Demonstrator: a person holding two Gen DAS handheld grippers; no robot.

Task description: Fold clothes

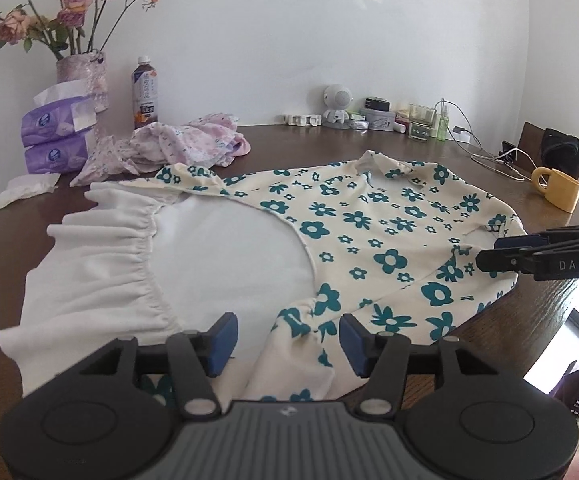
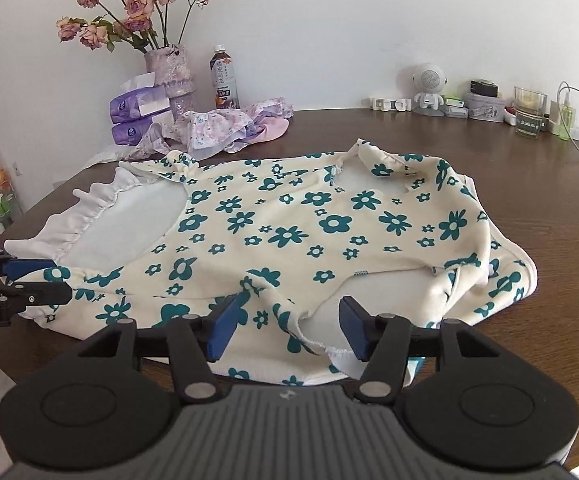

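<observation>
Floral dress (image 1: 369, 224) spread flat on desk (image 1: 309, 140)

Its length is laid crosswise, white ruffled hem leftward; fingers of left gripper (image 1: 285, 340) and right gripper (image 2: 285, 330) are held wide.

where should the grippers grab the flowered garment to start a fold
Judging by how the flowered garment lies flat on the table, grip the near hem, coming in low from the near table edge. The left gripper and right gripper are open there, and the hem's loose bunched folds give something to pinch.

Left black plastic two-finger gripper (image 1: 285, 338) with blue rubber pads (image 1: 221, 344), silver pivot screws, ribbed grey housing, right black plastic two-finger gripper (image 2: 285, 330) alike, white "DAS" lettering along its finger
</observation>
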